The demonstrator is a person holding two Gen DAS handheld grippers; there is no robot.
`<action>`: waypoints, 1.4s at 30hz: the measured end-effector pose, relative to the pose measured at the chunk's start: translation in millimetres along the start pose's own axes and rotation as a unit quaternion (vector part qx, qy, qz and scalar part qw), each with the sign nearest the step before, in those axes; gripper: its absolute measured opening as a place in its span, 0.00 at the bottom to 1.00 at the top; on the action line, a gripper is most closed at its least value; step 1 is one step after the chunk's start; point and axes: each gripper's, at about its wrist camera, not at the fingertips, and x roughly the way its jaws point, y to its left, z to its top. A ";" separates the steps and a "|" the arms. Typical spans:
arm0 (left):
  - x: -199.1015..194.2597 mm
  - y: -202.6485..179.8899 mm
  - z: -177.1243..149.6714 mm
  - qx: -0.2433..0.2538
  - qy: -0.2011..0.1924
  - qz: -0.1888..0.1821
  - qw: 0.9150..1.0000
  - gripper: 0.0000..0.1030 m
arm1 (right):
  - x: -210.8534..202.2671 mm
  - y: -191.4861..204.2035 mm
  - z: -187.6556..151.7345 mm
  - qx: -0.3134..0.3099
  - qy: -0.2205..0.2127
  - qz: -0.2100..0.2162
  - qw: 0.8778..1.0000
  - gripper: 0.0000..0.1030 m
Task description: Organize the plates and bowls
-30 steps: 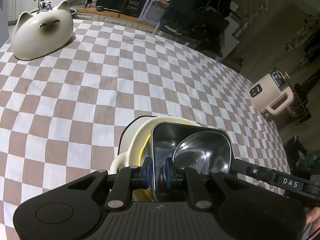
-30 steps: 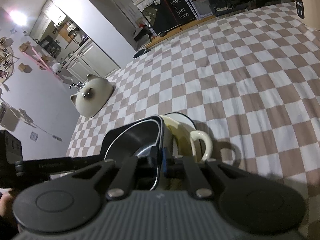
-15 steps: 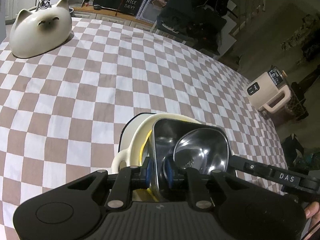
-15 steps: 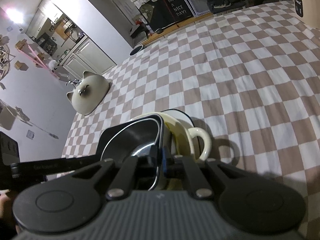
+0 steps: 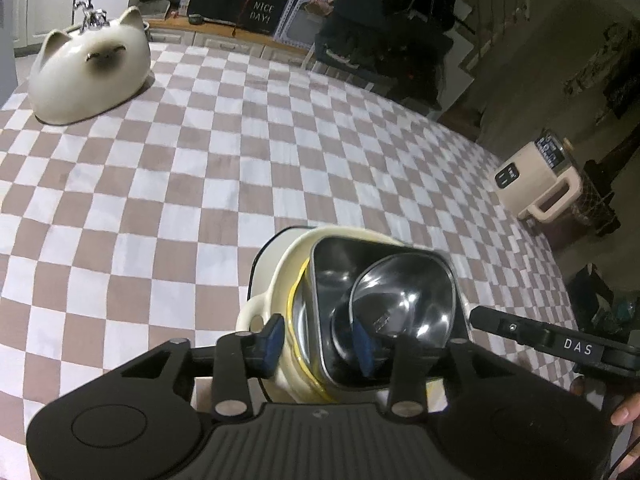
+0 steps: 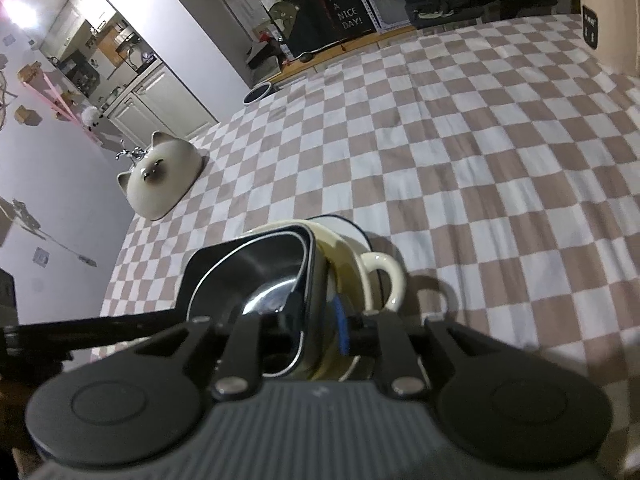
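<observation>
Just ahead of both claws sits a nested stack on the checkered tabletop [image 5: 200, 168]: a cream handled bowl [image 5: 280, 292] holding a square steel tray [image 5: 384, 312], with a round steel bowl [image 5: 396, 304] inside that.

The left claw [image 5: 316, 344] has its blue pads spread apart, straddling the near rim of the tray and the cream bowl's wall without pinching them. Only this view shows the round bowl's full interior and a yellow rim [image 5: 298, 300] between tray and cream bowl.

The right claw [image 6: 320, 320] also stands apart around the tray's side wall. Only its view shows the cream bowl's loop handle [image 6: 386, 276] to the right.

A cat-shaped bowl [image 5: 90, 66] lies upside down far ahead on the left.
</observation>
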 end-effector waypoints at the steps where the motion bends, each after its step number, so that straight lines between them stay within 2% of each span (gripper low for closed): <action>1: -4.1 -1.8 0.0 0.003 -0.006 0.001 1.000 0.40 | -4.8 1.4 0.5 -0.009 -0.009 -0.006 1.000 0.22; 3: -12.8 -7.0 0.4 0.012 -0.019 0.005 1.000 0.49 | -14.9 3.4 1.4 -0.020 -0.028 -0.017 0.999 0.32; 4: -17.7 -9.7 0.6 0.017 -0.027 0.008 0.999 0.53 | -21.2 4.6 1.7 -0.025 -0.040 -0.019 0.999 0.43; 5: -23.4 -12.8 0.8 0.022 -0.037 0.010 0.999 0.63 | -25.9 4.9 2.0 -0.029 -0.048 -0.019 0.998 0.53; 6: -28.3 -15.0 0.9 0.023 -0.045 0.009 0.999 0.75 | -31.3 5.7 2.1 -0.033 -0.057 -0.020 0.998 0.56; 8: -40.9 -19.8 1.0 0.024 -0.066 0.006 0.997 0.86 | -41.2 8.7 2.0 -0.044 -0.074 -0.026 0.996 0.70; 9: -47.1 -22.5 0.9 0.026 -0.077 0.005 0.997 0.92 | -47.0 10.8 1.0 -0.052 -0.086 -0.034 0.994 0.73; 10: -53.5 -25.8 0.7 0.030 -0.087 0.007 0.996 0.94 | -52.2 12.5 0.0 -0.060 -0.096 -0.042 0.993 0.77; 12: -66.7 -32.2 0.2 0.037 -0.110 0.004 0.993 0.99 | -62.1 15.0 -1.4 -0.073 -0.114 -0.055 0.989 0.81; 16: -94.3 -41.1 -4.5 0.027 -0.147 -0.012 0.989 1.00 | -88.3 14.2 -4.0 -0.076 -0.151 -0.049 0.984 0.94; 20: -120.6 -60.7 -16.0 0.063 -0.184 0.005 0.981 1.00 | -122.7 16.5 -12.9 -0.090 -0.205 -0.042 0.974 0.99; 22: -129.9 -70.7 -23.3 0.080 -0.200 0.022 0.976 1.00 | -138.4 16.4 -18.7 -0.090 -0.228 -0.038 0.969 0.99; 25: -142.7 -80.5 -36.0 0.093 -0.216 0.008 0.972 1.00 | -158.7 14.9 -28.5 -0.090 -0.252 -0.026 0.963 1.00; 30: -160.8 -94.7 -62.7 0.125 -0.239 0.002 0.963 1.00 | -181.7 18.2 -51.6 -0.112 -0.282 -0.067 0.950 1.00; 32: -165.2 -98.7 -75.7 0.137 -0.246 0.016 0.960 1.00 | -184.4 20.0 -61.6 -0.123 -0.285 -0.083 0.947 1.00; 34: -167.1 -101.4 -88.1 0.145 -0.252 0.049 0.956 1.00 | -185.5 19.5 -71.3 -0.131 -0.283 -0.090 0.946 1.00; 36: -167.1 -103.7 -101.8 0.156 -0.257 0.082 0.950 1.00 | -183.8 18.0 -79.4 -0.137 -0.275 -0.093 0.947 1.00; 39: -168.5 -101.6 -120.1 0.166 -0.259 0.106 0.945 1.00 | -180.1 18.8 -86.3 -0.146 -0.263 -0.095 0.949 1.00; 42: -167.5 -100.6 -138.7 0.177 -0.266 0.139 0.937 1.00 | -175.9 17.1 -92.0 -0.147 -0.255 -0.098 0.950 1.00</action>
